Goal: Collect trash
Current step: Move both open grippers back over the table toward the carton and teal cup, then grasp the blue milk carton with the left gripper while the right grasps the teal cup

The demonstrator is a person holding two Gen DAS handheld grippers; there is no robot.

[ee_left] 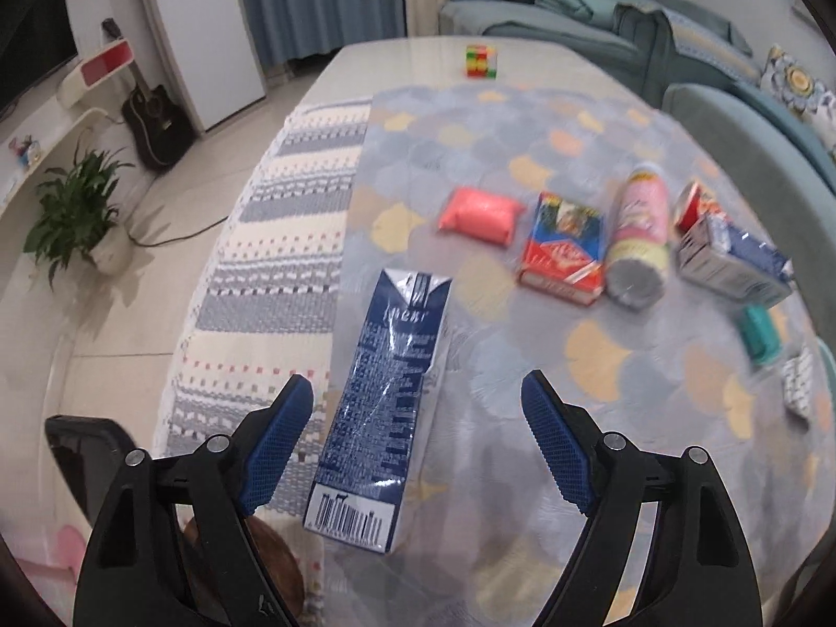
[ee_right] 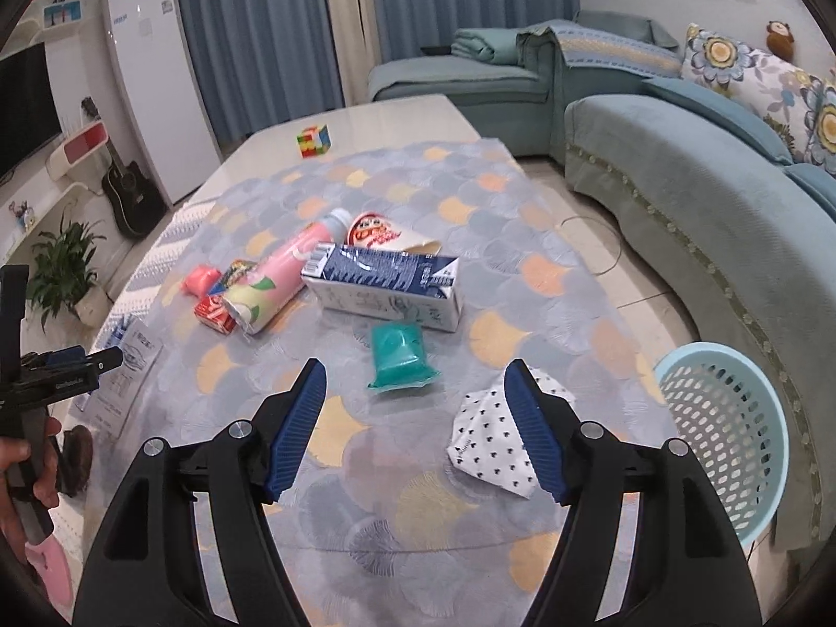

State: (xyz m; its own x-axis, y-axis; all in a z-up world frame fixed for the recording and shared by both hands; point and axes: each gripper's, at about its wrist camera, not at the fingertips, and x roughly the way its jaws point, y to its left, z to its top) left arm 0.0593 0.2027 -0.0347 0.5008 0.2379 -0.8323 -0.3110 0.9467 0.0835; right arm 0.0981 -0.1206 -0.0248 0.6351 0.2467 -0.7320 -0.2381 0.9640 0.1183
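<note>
My left gripper (ee_left: 418, 392) is open; a blue-and-white milk carton (ee_left: 384, 402) lies flat between its fingers, closer to the left one, untouched. Beyond lie a pink packet (ee_left: 480, 214), a red-blue box (ee_left: 564, 251), a pink bottle (ee_left: 640, 237) and a second carton (ee_left: 731, 261). My right gripper (ee_right: 415, 381) is open and empty above the table. A teal packet (ee_right: 399, 358) lies just ahead between its fingers. A white dotted wrapper (ee_right: 496, 444) lies behind the right finger. The second carton (ee_right: 386, 282), pink bottle (ee_right: 277, 277) and a cup (ee_right: 386, 235) lie further on.
A light blue mesh basket (ee_right: 731, 433) stands off the table's right edge by the teal sofa (ee_right: 705, 198). A colourful cube (ee_right: 313, 140) sits at the far end of the table. The floor with a plant (ee_left: 78, 209) and guitar lies left.
</note>
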